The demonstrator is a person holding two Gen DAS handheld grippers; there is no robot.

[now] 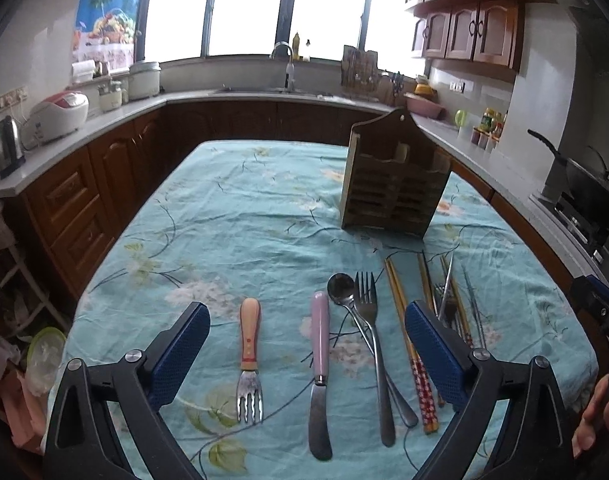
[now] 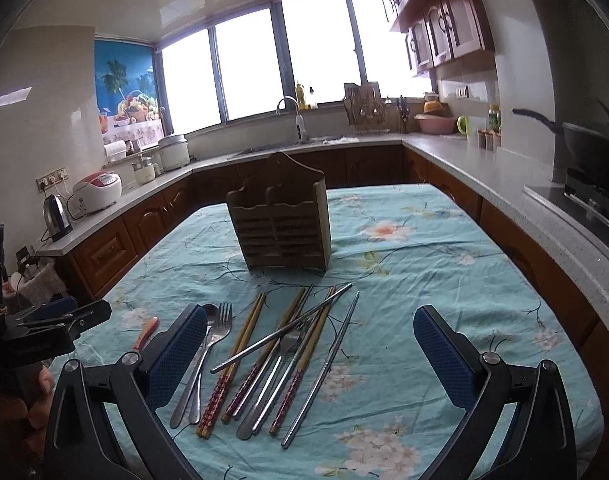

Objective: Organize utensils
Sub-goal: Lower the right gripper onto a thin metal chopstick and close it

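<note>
Both fingers (image 1: 306, 344) (image 2: 310, 344) wide apart, empty | utensils (image 2: 264, 360) on tablecloth (image 2: 424, 260) | holder (image 2: 280, 216) upright

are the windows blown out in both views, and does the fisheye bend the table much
Left wrist view: the windows are pure white with no detail outside, and the tablecloth edges bow outward. Right wrist view: the same blown-out windows, the counter curves strongly, dark vignette sits in the corners. The utensils stay sharp in both, such as the pink-handled knife and the chopsticks.

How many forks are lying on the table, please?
3: an orange-handled fork at the left, a steel fork beside the spoon, and a third fork among the chopsticks; others may hide there.
</note>
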